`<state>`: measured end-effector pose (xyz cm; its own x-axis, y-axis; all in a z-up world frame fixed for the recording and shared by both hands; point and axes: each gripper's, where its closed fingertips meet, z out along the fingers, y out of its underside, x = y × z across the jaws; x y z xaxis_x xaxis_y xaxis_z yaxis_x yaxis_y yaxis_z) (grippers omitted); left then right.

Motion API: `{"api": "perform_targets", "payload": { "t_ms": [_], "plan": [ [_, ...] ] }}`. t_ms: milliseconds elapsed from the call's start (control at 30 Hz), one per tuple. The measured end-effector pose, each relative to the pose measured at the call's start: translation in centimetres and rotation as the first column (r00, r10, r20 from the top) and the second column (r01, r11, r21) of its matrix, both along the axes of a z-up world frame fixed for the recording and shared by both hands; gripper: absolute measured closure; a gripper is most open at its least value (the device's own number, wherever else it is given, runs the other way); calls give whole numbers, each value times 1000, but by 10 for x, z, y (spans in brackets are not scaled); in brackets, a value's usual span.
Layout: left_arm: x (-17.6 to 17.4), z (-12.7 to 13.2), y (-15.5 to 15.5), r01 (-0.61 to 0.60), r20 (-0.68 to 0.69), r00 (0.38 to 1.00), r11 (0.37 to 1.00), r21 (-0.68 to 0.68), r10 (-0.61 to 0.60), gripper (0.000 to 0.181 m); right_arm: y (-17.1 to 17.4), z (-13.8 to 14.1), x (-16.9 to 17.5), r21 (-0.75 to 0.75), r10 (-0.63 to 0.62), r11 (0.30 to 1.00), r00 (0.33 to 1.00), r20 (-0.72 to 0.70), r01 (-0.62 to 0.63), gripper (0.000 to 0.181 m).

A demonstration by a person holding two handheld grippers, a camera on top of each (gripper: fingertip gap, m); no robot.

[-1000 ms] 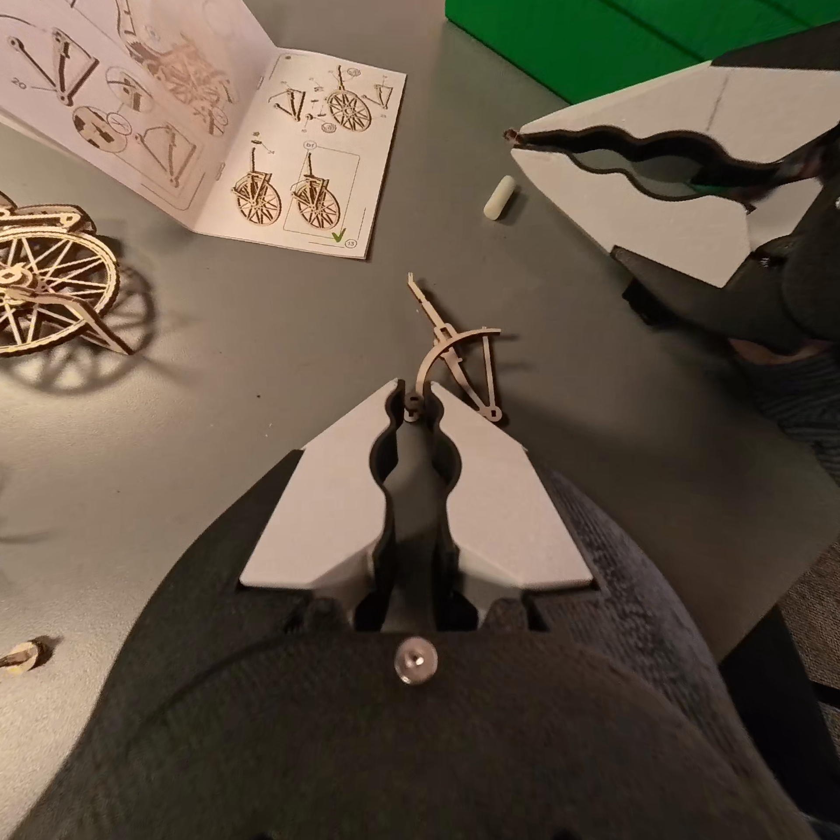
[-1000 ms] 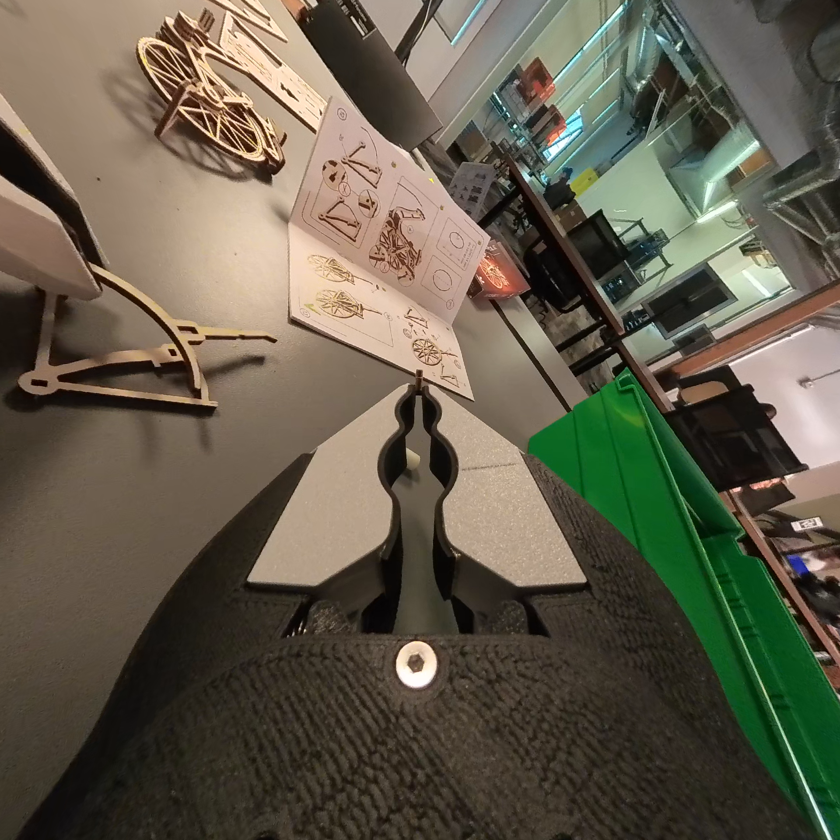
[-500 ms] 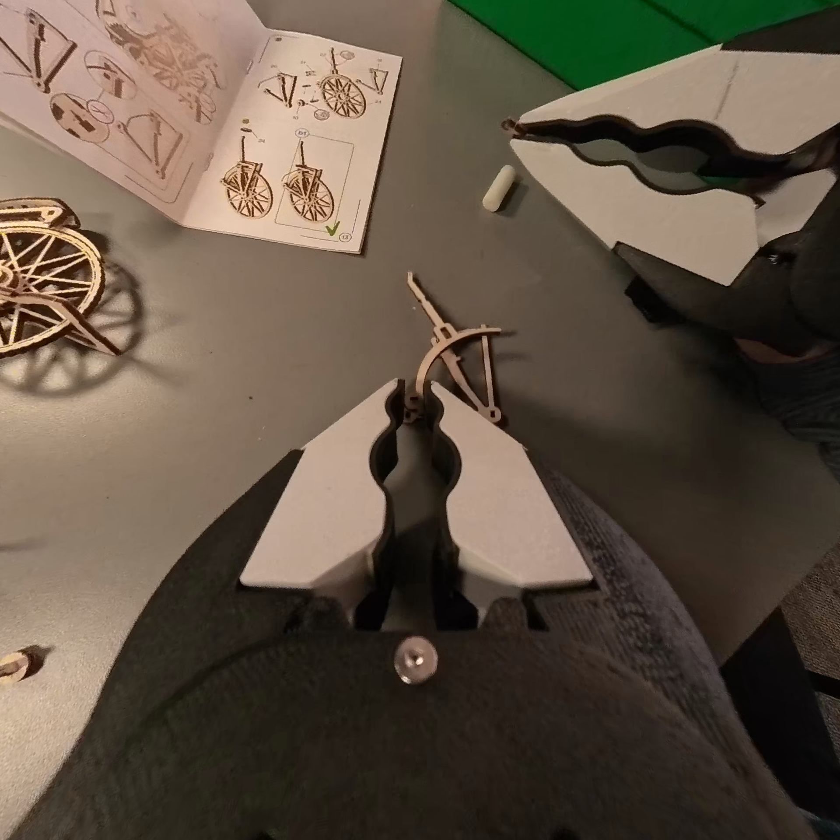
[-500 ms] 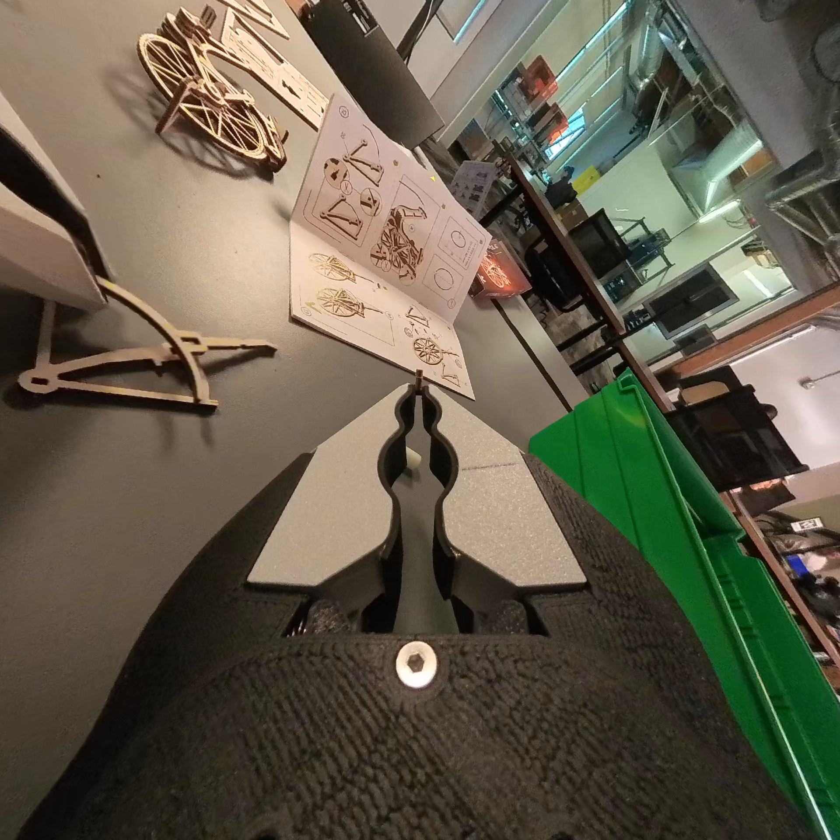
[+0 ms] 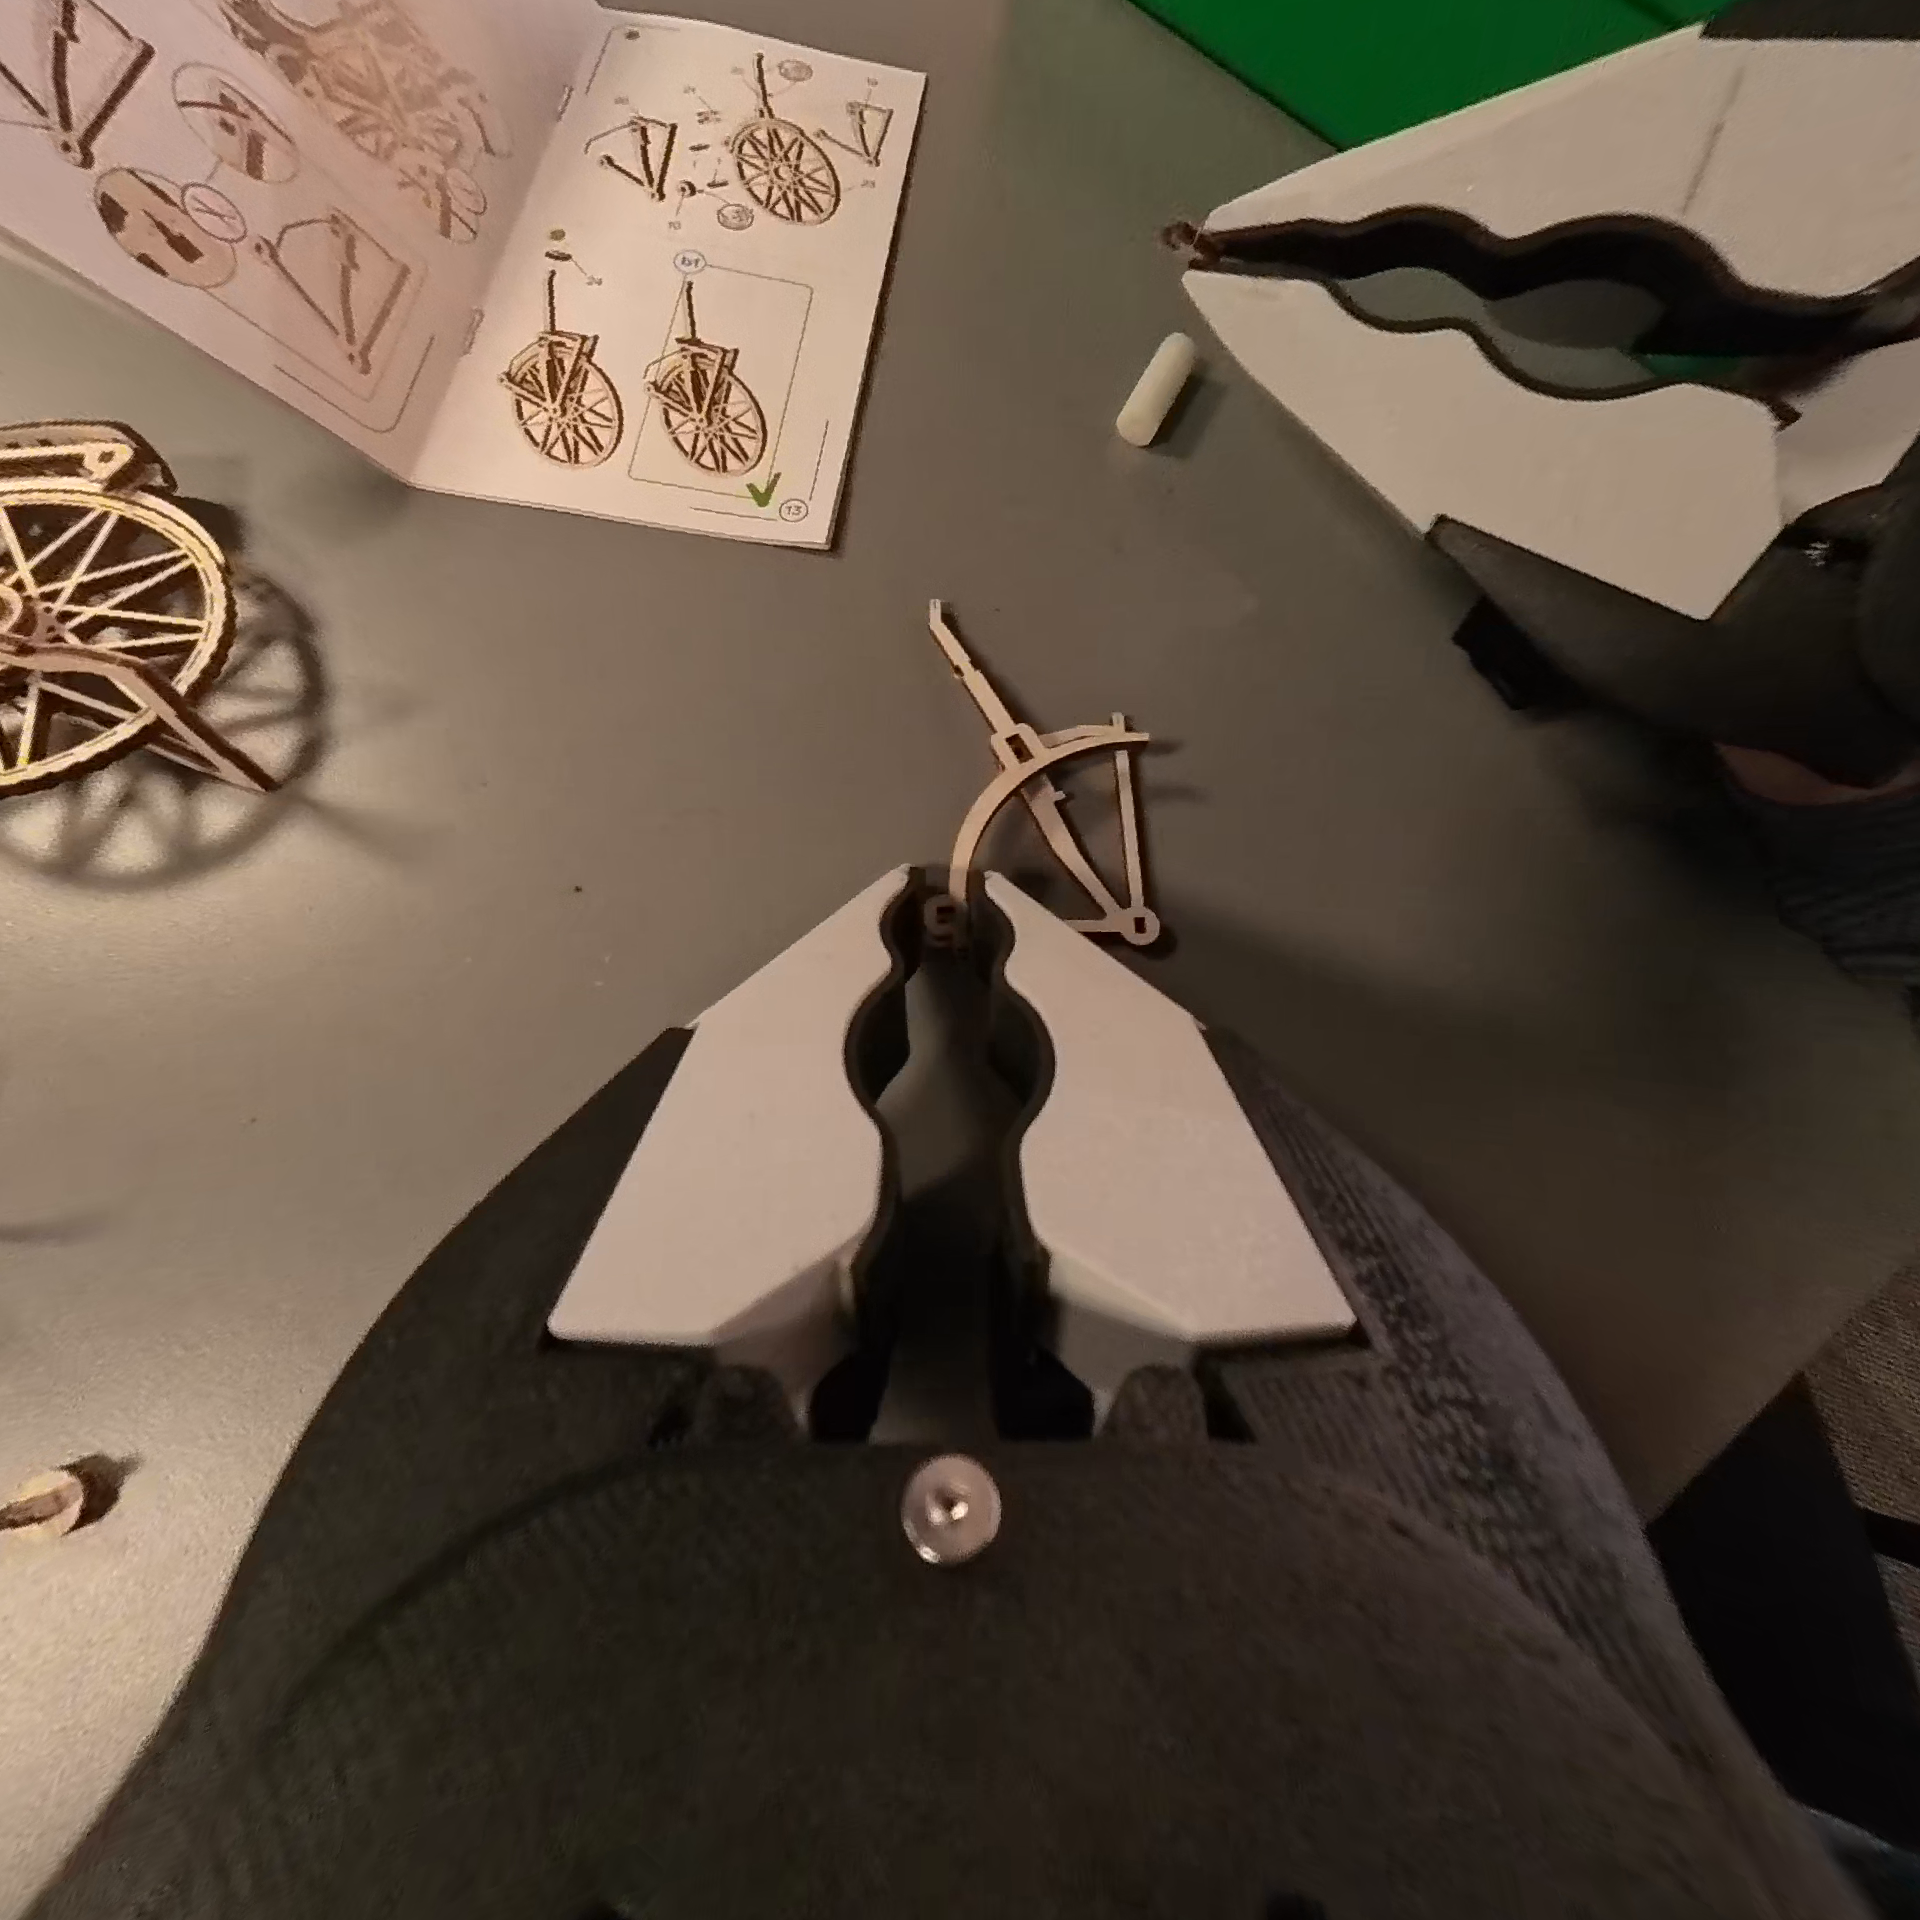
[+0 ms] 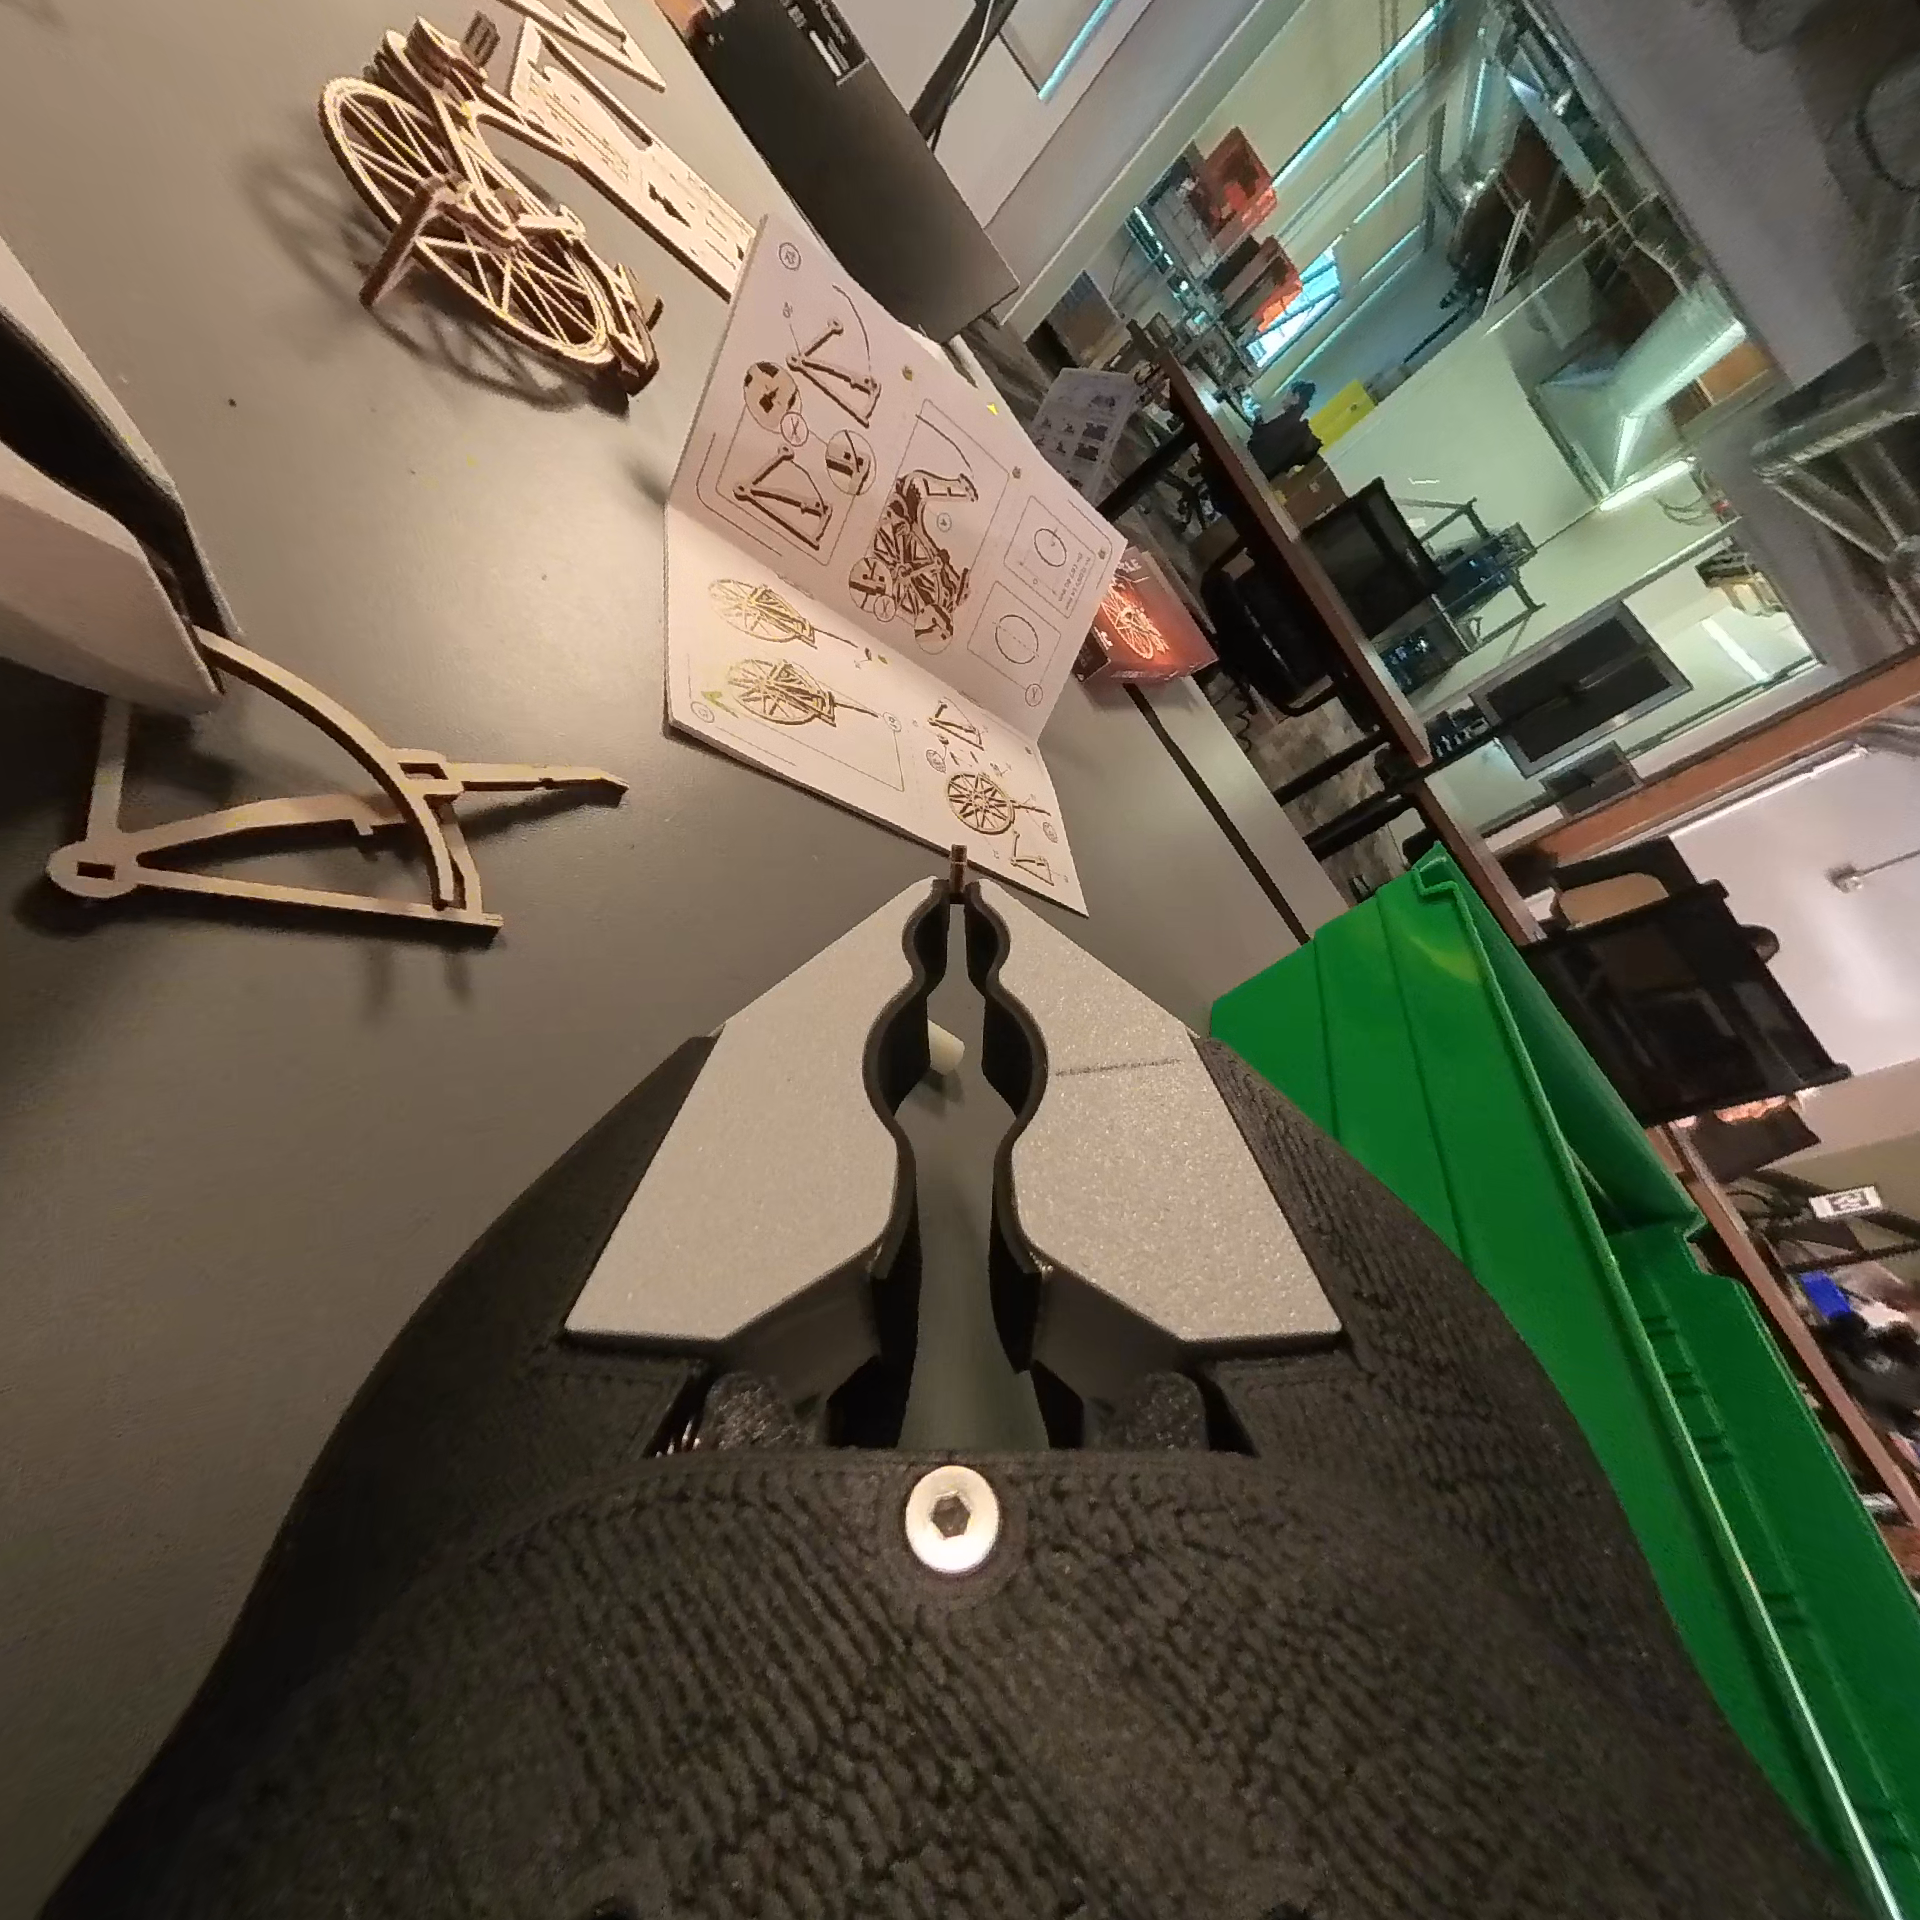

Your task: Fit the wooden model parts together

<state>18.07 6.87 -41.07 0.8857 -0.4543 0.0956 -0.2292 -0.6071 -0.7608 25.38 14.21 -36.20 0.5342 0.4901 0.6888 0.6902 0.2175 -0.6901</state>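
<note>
Black textured tool (image 5: 948,894) bodies, grey wavy-edged fingers (image 5: 748,1122), silver screws.

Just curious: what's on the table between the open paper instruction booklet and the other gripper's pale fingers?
In the left wrist view, one small white cylindrical peg lies on the grey table between the booklet and the right gripper.

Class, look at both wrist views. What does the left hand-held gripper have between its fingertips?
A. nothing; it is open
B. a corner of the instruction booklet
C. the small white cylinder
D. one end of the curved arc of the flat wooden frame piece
D: the left hand-held gripper is shut on the arc end of the wooden frame piece, whose other end rests on the table.
</note>
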Motion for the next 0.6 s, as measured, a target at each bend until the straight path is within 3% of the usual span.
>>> {"api": "perform_targets", "payload": {
  "t_ms": [600],
  "plan": [
    [3,0,-2,66,-59,996,997,27,-64,166,0,-1,-1,-2,2,1000,1000,7,-2,181]
  ]
}}
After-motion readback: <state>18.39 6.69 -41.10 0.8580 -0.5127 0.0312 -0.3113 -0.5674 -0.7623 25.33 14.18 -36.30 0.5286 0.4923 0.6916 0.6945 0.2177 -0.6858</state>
